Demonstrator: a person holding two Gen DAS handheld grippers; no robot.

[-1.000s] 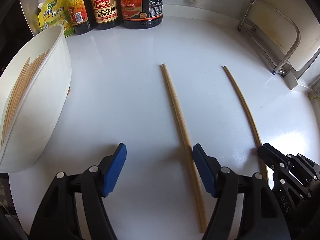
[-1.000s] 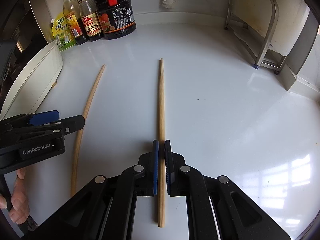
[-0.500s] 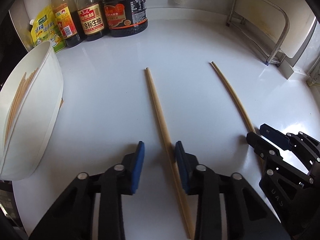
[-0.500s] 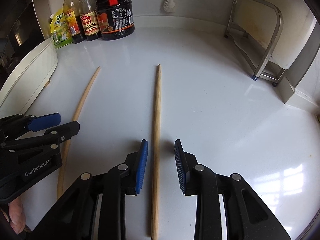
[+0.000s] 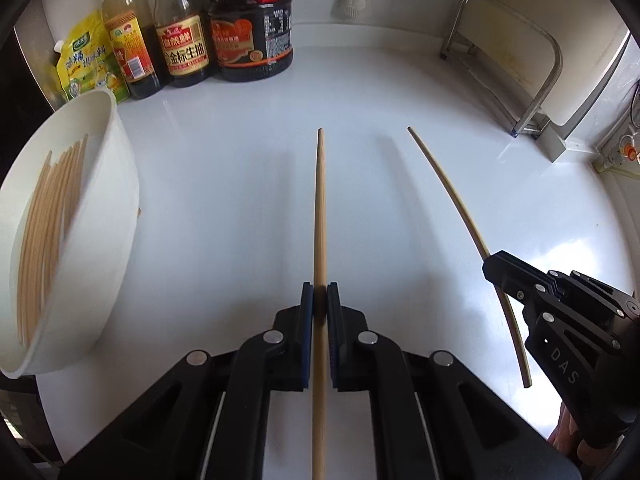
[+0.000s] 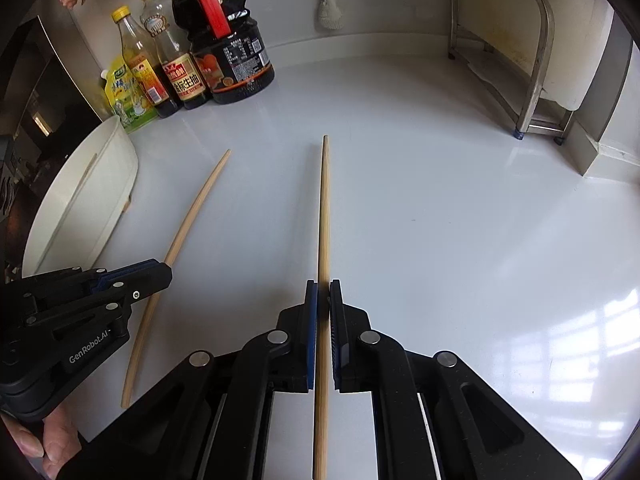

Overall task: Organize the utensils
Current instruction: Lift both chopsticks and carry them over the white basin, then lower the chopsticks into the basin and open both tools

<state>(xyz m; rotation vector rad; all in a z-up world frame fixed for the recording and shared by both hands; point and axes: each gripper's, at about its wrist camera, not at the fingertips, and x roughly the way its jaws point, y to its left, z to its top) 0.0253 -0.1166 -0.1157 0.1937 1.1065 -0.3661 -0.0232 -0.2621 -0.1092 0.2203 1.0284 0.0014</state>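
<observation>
White counter (image 5: pixel 248 168) carrying the whole arrangement, one in number. At its left edge, one white oval bin (image 5: pixel 108 240), tilted so its opening faces the work area; a bundle of chopsticks (image 5: pixel 44 236) already lies inside, too closely packed to count. Against the back wall, three sauce bottles (image 5: pixel 180 28) and one yellow seasoning pouch (image 5: pixel 84 60), clear of the working space; at right, one metal rack (image 5: pixel 520 64). Two claws: the left claw (image 5: pixel 320 300) has just closed on one chopstick (image 5: pixel 320 208), pinched near mid-length so it balances; the right claw (image 6: pixel 323 296) is likewise clamped on the second chopstick (image 6: pixel 323 216). Both sticks run forward between the pads, probably bound for the bin.
</observation>
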